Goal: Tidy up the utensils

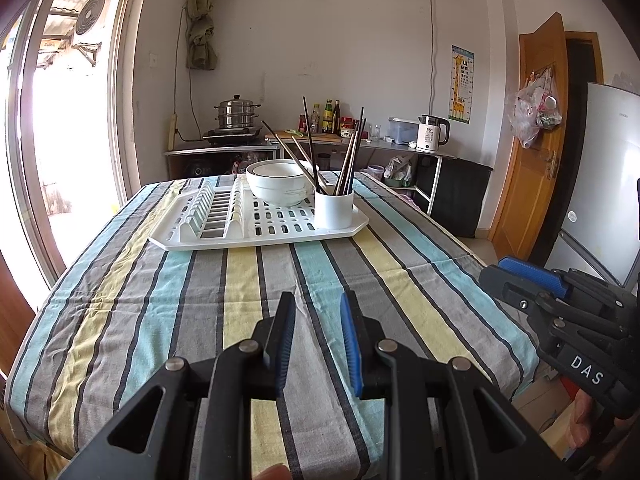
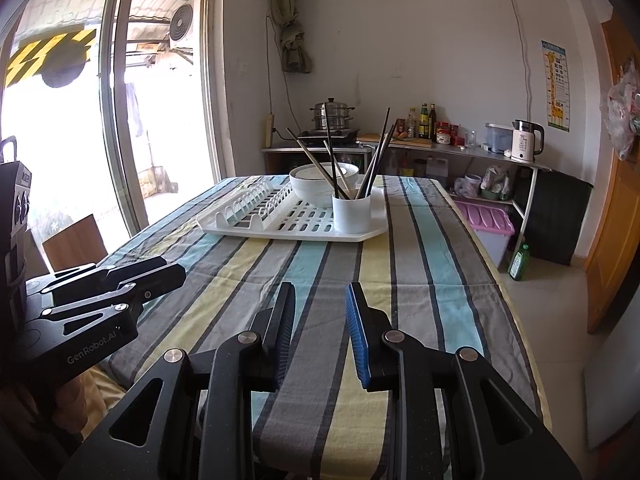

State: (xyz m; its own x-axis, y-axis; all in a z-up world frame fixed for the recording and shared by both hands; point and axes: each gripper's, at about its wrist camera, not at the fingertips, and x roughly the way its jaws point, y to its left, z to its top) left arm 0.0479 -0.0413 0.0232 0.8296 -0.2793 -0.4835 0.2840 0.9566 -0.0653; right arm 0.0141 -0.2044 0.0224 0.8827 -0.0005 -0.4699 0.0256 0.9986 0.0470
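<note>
Left gripper [image 1: 318,312] and right gripper [image 2: 320,302], low in frame, both hover with jaws apart and empty over the striped tablecloth [image 1: 248,292]; mid-frame, chopsticks [image 1: 310,148] stand in a white holder [image 1: 333,210] on the dish rack [image 1: 256,228] beside a bowl [image 1: 276,184]

Two black hand-held grippers, matte and speckled: left hand-held gripper [image 1: 318,308], right hand-held gripper [image 2: 320,298]. Blue ribbed pads [image 2: 357,336] on inner finger faces. Round silver pivot screws. White lettering "DAS" at 3 o'clock, "GenRobot.AI" at 9 o'clock.
</note>
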